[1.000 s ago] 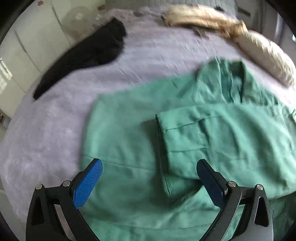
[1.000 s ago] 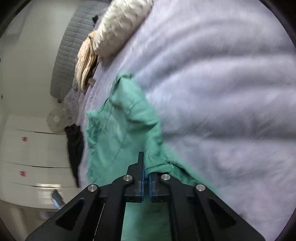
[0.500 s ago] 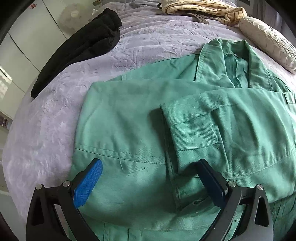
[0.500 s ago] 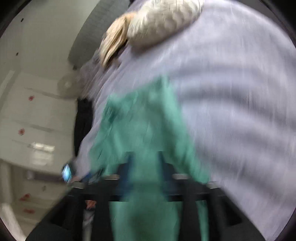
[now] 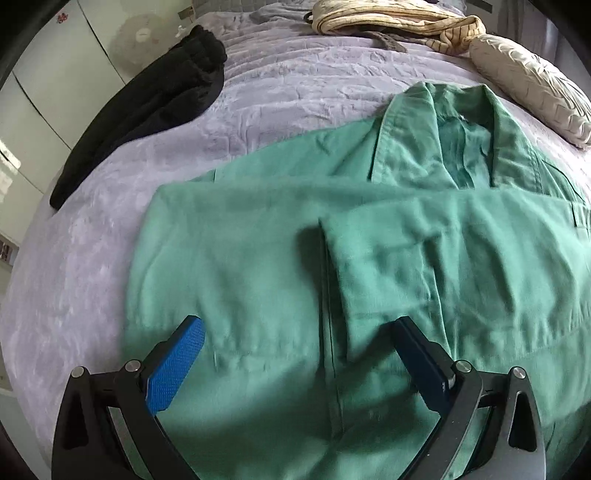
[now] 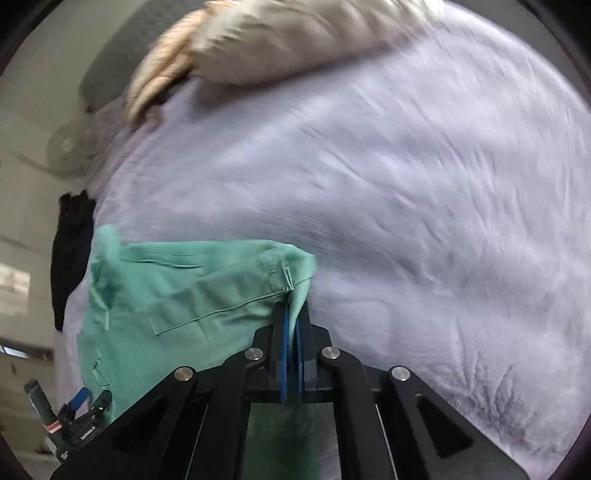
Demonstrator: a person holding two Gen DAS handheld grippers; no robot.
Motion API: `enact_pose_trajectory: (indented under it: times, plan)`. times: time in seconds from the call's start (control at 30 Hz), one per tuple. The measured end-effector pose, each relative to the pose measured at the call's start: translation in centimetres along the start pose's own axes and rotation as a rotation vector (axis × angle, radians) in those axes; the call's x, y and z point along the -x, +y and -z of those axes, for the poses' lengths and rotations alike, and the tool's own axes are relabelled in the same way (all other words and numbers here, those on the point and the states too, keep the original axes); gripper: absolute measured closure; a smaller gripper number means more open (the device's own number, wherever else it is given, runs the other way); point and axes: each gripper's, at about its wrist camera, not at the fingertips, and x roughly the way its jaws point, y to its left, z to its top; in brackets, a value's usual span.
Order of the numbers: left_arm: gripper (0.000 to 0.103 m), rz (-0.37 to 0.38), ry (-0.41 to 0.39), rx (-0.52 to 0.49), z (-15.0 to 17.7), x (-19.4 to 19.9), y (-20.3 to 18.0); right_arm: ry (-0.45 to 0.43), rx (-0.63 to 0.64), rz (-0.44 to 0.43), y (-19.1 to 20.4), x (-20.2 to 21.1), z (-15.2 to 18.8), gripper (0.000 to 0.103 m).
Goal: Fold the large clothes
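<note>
A green jacket (image 5: 240, 266) lies spread on the lilac bedspread (image 5: 295, 81), collar (image 5: 443, 122) at the far side. One sleeve (image 5: 424, 258) is folded across its front. My left gripper (image 5: 297, 325) hovers open just above the lower front, blue pads wide apart and holding nothing. In the right wrist view the jacket (image 6: 192, 295) sits at the lower left. My right gripper (image 6: 293, 310) is closing on a pinch of the jacket's right edge, and its pads press on the cloth. The left gripper (image 6: 79, 406) shows small at the bottom left.
A black garment (image 5: 147, 110) lies at the far left of the bed. A striped beige cloth (image 5: 388, 18) and a cream pillow (image 5: 532, 96) lie along the far edge. A fan (image 5: 136, 40) and white wardrobe doors stand beyond. Bare bedspread (image 6: 406, 184) stretches right of the jacket.
My right gripper let go of the sleeve end, opened while swinging across, and has shut on the jacket's right edge. The sleeve now rests across the front. The left gripper stayed open and nearly still.
</note>
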Motion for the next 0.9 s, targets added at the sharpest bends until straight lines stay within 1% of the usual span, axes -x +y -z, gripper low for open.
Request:
enact_pose_trajectory:
  times: [0.07, 0.1, 0.17, 0.2, 0.23, 0.3, 0.37, 0.43, 0.47, 0.53, 0.57, 0.6, 0.63, 0.67, 0.7, 0.73, 0.77, 0.9]
  plan:
    - [0.001, 0.003, 0.004, 0.008, -0.5, 0.4, 0.9, -0.027, -0.054, -0.026, -0.6, 0.8, 0.3, 0.099]
    - [0.001, -0.004, -0.007, 0.010, -0.6, 0.8, 1.5, -0.034, -0.085, -0.027, -0.8, 1.5, 0.5, 0.099]
    - [0.001, -0.013, -0.019, 0.004, -0.6, 1.9, 2.9, -0.049, -0.145, -0.026, -1.3, 3.6, 1.2, 0.097]
    - [0.001, -0.002, -0.016, 0.000, -0.4, 2.3, 3.4, -0.060, -0.148, -0.028, -1.1, 4.8, 1.6, 0.097]
    - [0.001, 0.013, -0.013, -0.005, -0.2, 2.8, 3.9, -0.068, -0.123, -0.023, -0.7, 6.3, 2.6, 0.097]
    - [0.001, 0.040, -0.008, -0.026, 0.5, 3.6, 4.3, -0.066, -0.056, -0.015, 0.3, 8.0, 4.2, 0.097]
    - [0.001, 0.054, -0.007, -0.062, 1.2, 4.1, 3.8, -0.033, 0.022, -0.037, 2.0, 9.1, 6.6, 0.097]
    - [0.001, 0.051, -0.004, -0.085, 2.0, 3.9, 2.9, 0.004, 0.070, -0.058, 3.4, 9.1, 8.5, 0.097]
    - [0.001, 0.035, -0.003, -0.089, 2.2, 3.5, 2.5, 0.024, 0.091, -0.045, 3.8, 8.7, 9.6, 0.097]
    - [0.001, 0.025, 0.011, -0.075, 2.6, 2.3, 2.4, 0.043, 0.111, 0.026, 3.7, 7.6, 10.9, 0.097]
    - [0.001, 0.030, 0.035, -0.054, 2.8, 1.4, 2.8, 0.055, 0.110, 0.084, 2.8, 6.8, 11.5, 0.097]
    - [0.001, 0.052, 0.050, -0.031, 2.9, 1.0, 3.2, 0.072, 0.100, 0.123, 1.7, 6.1, 12.0, 0.099]
    - [0.001, 0.078, 0.060, -0.006, 2.9, 0.8, 3.7, 0.091, 0.054, 0.098, 0.0, 5.6, 12.5, 0.103]
    - [0.001, 0.077, 0.066, 0.012, 2.8, 1.0, 4.3, 0.089, 0.015, 0.059, -1.0, 5.9, 12.8, 0.103]
    - [0.001, 0.044, 0.060, 0.012, 2.8, 1.3, 4.7, 0.079, -0.010, 0.044, -1.5, 6.4, 13.0, 0.103]
    - [0.001, 0.014, 0.052, 0.002, 2.8, 1.6, 5.1, 0.067, -0.017, 0.049, -1.8, 7.1, 13.2, 0.103]
    - [0.001, 0.002, 0.051, -0.008, 3.0, 1.9, 5.6, 0.060, -0.015, 0.060, -1.8, 7.7, 13.5, 0.103]
    - [0.001, 0.008, 0.082, -0.007, 4.0, 3.1, 7.0, 0.084, -0.027, 0.090, -1.4, 8.9, 14.4, 0.102]
